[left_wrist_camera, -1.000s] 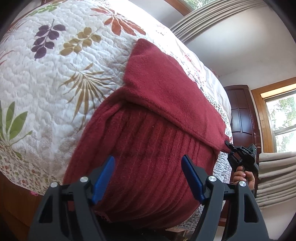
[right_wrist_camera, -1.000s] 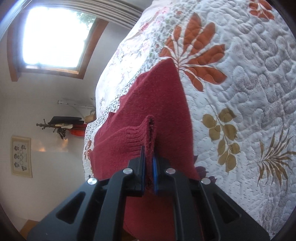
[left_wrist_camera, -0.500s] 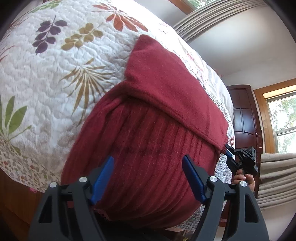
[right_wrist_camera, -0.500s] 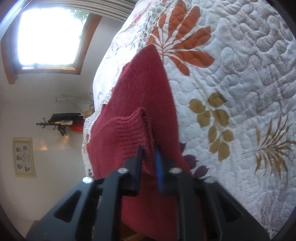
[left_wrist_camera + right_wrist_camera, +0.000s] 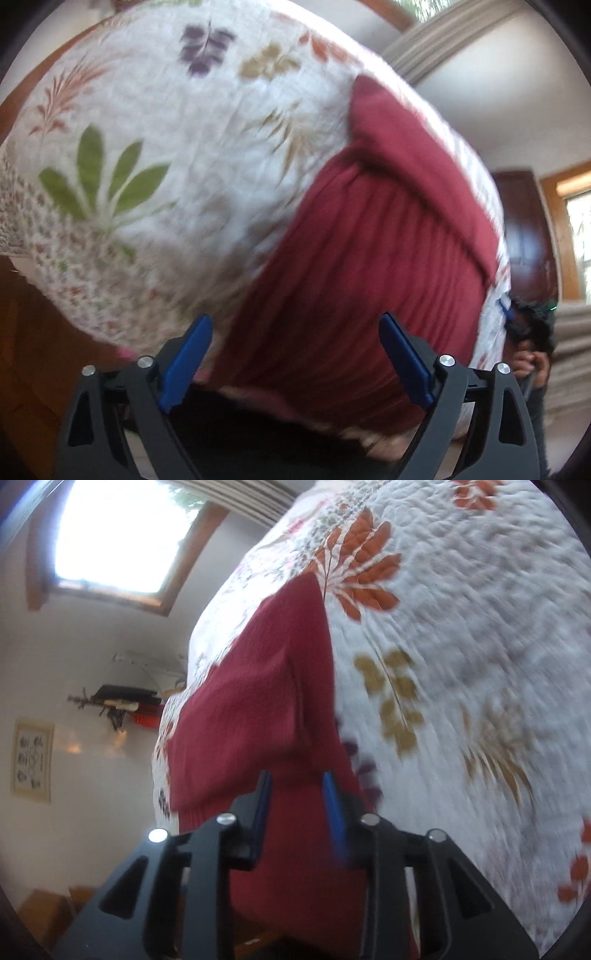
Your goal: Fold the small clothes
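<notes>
Red sweater [image 5: 369,258] folded on quilt [image 5: 166,147], center frame. Left gripper [image 5: 295,365] spread wide; right gripper [image 5: 299,812] parted, gripping nothing.

Sweater [image 5: 369,236] on quilt [image 5: 184,140], at bed's near edge.

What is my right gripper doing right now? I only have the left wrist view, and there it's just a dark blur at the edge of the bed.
Observer: In the right wrist view the right gripper is open. Its blue fingers stand apart in front of the red sweater and pinch nothing.
Operator: Where does the sweater's far corner sit on the quilt?
Observer: The corner points at an orange leaf print on the quilt, with its tip right beside the print.
</notes>
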A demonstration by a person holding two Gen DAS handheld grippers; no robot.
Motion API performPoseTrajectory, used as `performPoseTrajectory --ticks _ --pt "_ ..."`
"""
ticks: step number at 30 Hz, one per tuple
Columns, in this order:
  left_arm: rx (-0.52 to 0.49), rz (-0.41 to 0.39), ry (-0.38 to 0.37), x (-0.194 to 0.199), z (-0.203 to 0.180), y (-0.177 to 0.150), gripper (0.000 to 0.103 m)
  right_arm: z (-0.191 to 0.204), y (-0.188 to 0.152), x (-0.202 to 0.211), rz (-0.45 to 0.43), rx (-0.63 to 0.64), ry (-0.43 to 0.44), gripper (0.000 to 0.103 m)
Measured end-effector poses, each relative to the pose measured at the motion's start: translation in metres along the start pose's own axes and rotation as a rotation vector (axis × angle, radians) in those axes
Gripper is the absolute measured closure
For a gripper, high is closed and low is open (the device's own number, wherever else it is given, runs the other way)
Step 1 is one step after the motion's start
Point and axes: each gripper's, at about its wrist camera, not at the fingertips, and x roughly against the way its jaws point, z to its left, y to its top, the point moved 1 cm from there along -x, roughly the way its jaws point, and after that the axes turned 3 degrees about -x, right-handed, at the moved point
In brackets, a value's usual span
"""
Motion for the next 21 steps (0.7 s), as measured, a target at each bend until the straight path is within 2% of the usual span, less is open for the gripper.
performPoseTrajectory --ticks 5,7,12,16,18,19,20,21 --pt "-0.144 0.154 -0.014 -0.031 0.030 -0.034 0.010 -0.027 -0.096 0.045 -0.029 0.088 -0.074 0.047" --pt "-0.172 0.184 -0.042 -0.043 0.038 -0.045 0.010 -0.044 -0.140 0.055 -0.030 0.088 -0.117 0.038" --pt "-0.238 0.181 -0.146 -0.072 0.045 -0.062 0.010 -0.075 -0.212 0.042 0.055 0.092 -0.229 0.037" --pt "-0.265 0.181 -0.194 -0.096 0.041 -0.063 0.011 -0.088 -0.249 0.035 0.073 0.052 -0.244 0.038" --pt "-0.275 0.185 -0.225 -0.103 0.037 -0.065 0.019 -0.092 -0.263 0.031 0.076 0.039 -0.241 0.038" --pt "-0.284 0.200 -0.234 -0.109 0.035 -0.065 0.036 -0.092 -0.267 0.031 0.077 0.042 -0.243 0.038" --pt "-0.293 0.212 -0.233 -0.111 0.033 -0.066 0.048 -0.093 -0.274 0.030 0.079 0.048 -0.243 0.038" --pt "-0.315 0.227 -0.235 -0.113 0.030 -0.067 0.050 -0.093 -0.278 0.028 0.083 0.052 -0.241 0.038"
